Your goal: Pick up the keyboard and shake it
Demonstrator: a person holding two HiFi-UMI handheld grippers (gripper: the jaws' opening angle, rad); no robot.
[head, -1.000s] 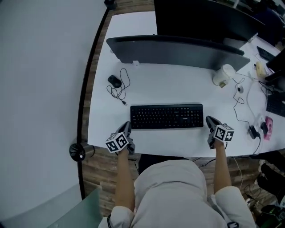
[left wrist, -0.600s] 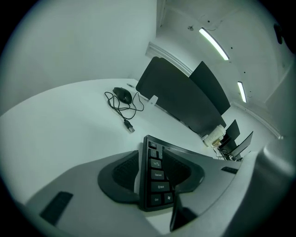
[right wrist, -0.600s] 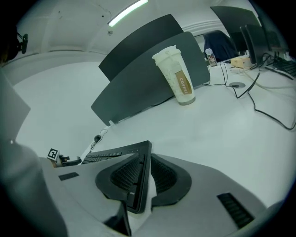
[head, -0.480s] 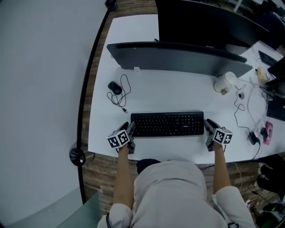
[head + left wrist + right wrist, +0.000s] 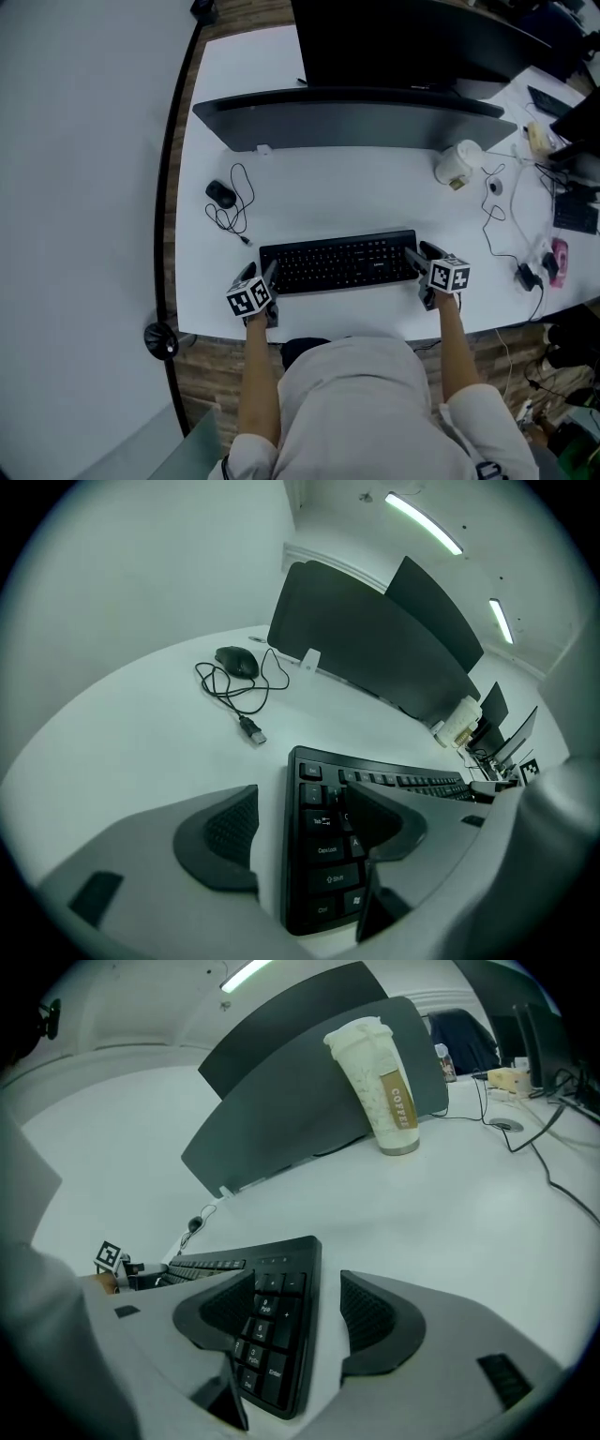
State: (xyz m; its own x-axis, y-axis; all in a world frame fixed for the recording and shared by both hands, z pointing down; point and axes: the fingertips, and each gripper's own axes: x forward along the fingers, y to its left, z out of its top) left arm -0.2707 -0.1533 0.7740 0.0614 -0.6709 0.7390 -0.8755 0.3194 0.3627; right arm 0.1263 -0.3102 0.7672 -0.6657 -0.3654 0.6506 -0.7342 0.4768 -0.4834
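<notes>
A black keyboard (image 5: 337, 262) lies flat on the white desk (image 5: 319, 192), close to the front edge. My left gripper (image 5: 265, 277) is at its left end and my right gripper (image 5: 418, 260) at its right end. In the left gripper view the keyboard's left end (image 5: 323, 860) sits between the jaws of the left gripper (image 5: 302, 806), which are opening, and the pads stand off it. In the right gripper view the number-pad end (image 5: 267, 1330) lies between the jaws of the right gripper (image 5: 298, 1305), also opening, with a gap at the outer pad.
A black mouse (image 5: 221, 194) with a coiled cable lies at the back left. A long dark panel (image 5: 347, 117) stands behind the keyboard. A coffee cup (image 5: 457, 161) stands at the back right, with loose cables (image 5: 502, 220) and a pink item (image 5: 560, 253) further right.
Both grippers have slid forward from beside the desk's front edge onto the keyboard's two ends. Their jaws have gone from shut to spread.
</notes>
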